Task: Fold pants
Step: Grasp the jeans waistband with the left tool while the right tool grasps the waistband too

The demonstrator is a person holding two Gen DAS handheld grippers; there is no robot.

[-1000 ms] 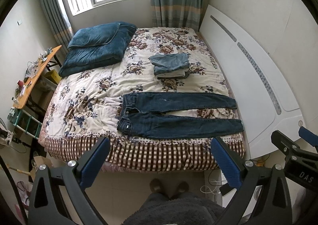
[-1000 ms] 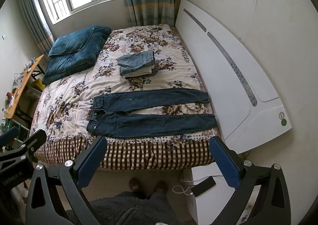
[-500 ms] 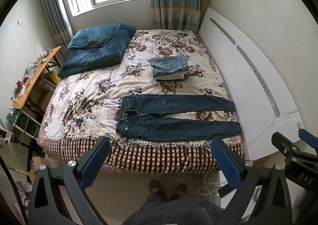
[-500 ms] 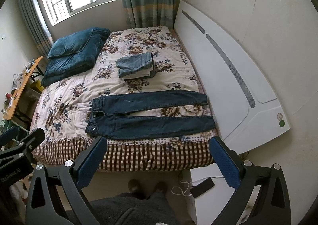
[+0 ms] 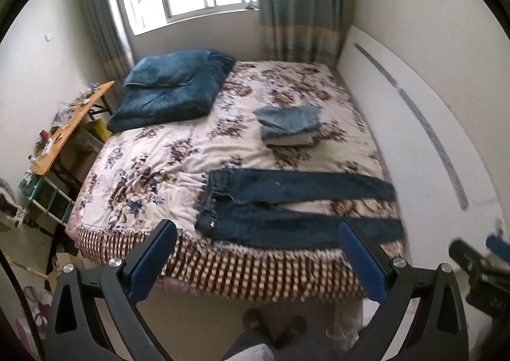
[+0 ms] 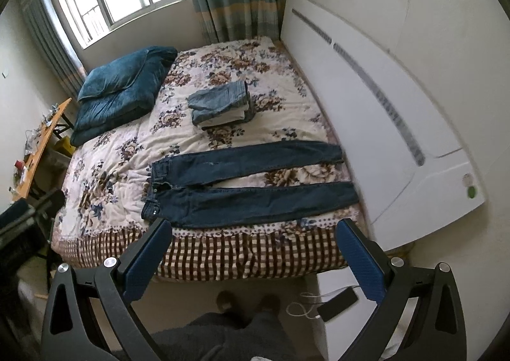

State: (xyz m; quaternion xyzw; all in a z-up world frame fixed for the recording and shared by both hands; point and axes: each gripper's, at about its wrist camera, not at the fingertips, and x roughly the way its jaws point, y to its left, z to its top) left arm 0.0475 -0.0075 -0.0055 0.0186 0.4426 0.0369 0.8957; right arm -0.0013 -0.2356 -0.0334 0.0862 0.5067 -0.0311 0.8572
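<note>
Both grippers, left [image 5: 256, 254] and right [image 6: 253, 252], gape empty, now nearer the jeans [image 6: 251, 182] lying ahead; folding not yet begun

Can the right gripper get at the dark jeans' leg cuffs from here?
Probably yes: the right gripper is open and empty, and nothing covers the dark jeans near the bed's edge.

Your left black two-finger gripper [image 5: 256, 257] carries flat blue ribbed pads [image 5: 153, 260] on angular black arms with triangular cut-outs and silver round screws. Your right black gripper [image 6: 251, 254] has matching blue pads [image 6: 360, 262]. Your grey fleecy trousers [image 6: 229, 334] end in dark slippers [image 6: 247, 300].
</note>
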